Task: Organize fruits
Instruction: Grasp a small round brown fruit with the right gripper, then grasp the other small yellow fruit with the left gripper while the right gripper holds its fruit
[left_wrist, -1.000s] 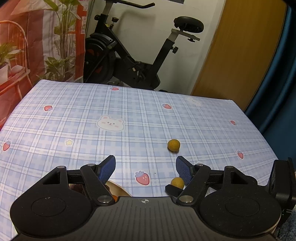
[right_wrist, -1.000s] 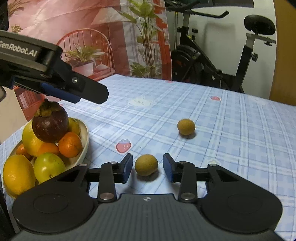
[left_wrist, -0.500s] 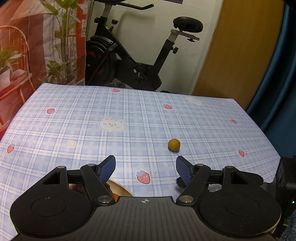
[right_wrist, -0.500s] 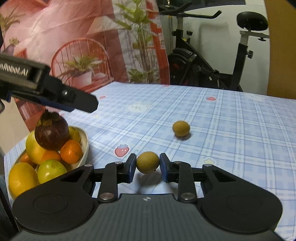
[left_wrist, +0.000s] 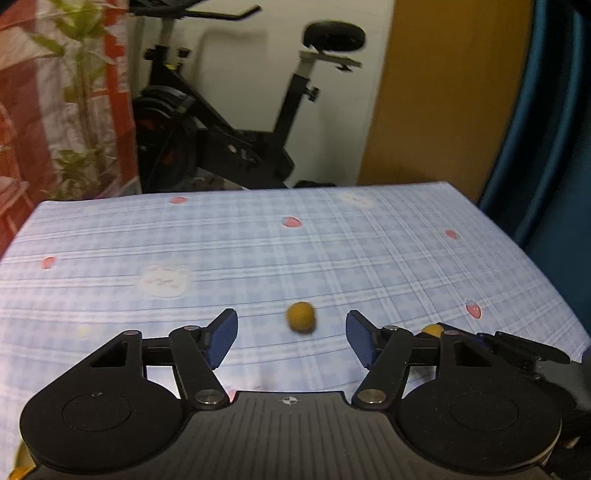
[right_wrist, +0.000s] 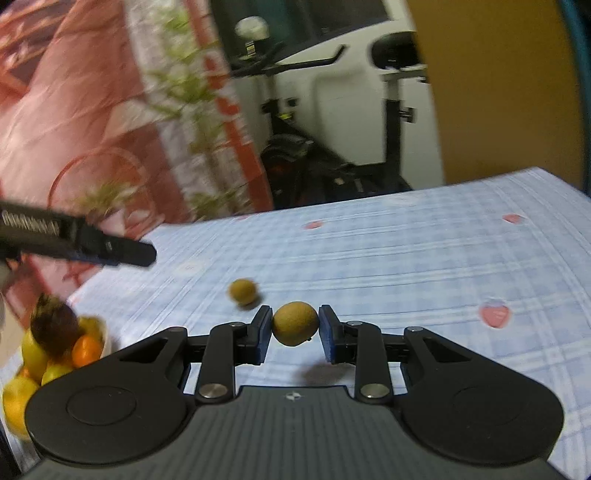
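Observation:
My right gripper (right_wrist: 295, 332) is shut on a small brown-yellow round fruit (right_wrist: 295, 323) and holds it above the checked tablecloth (right_wrist: 406, 266). A second small brown fruit (right_wrist: 242, 291) lies on the cloth just beyond; in the left wrist view it (left_wrist: 301, 316) sits ahead, between the open fingers of my empty left gripper (left_wrist: 291, 341). A white fruit bowl (right_wrist: 105, 338) at the left holds oranges, yellow fruits and a dark mangosteen (right_wrist: 55, 323). The held fruit (left_wrist: 432, 329) peeks out behind my left gripper's right finger.
An exercise bike (left_wrist: 229, 147) stands behind the table's far edge. A red plant-print backdrop (right_wrist: 92, 129) hangs at the left. A wooden door (left_wrist: 443, 92) and a blue curtain (left_wrist: 554, 110) are at the right. My left gripper's finger (right_wrist: 110, 251) crosses the right wrist view.
My right gripper closed on the near fruit and lifted it off the cloth. My left gripper swung right, bringing the other fruit between its fingers. Both views are blurred by motion.

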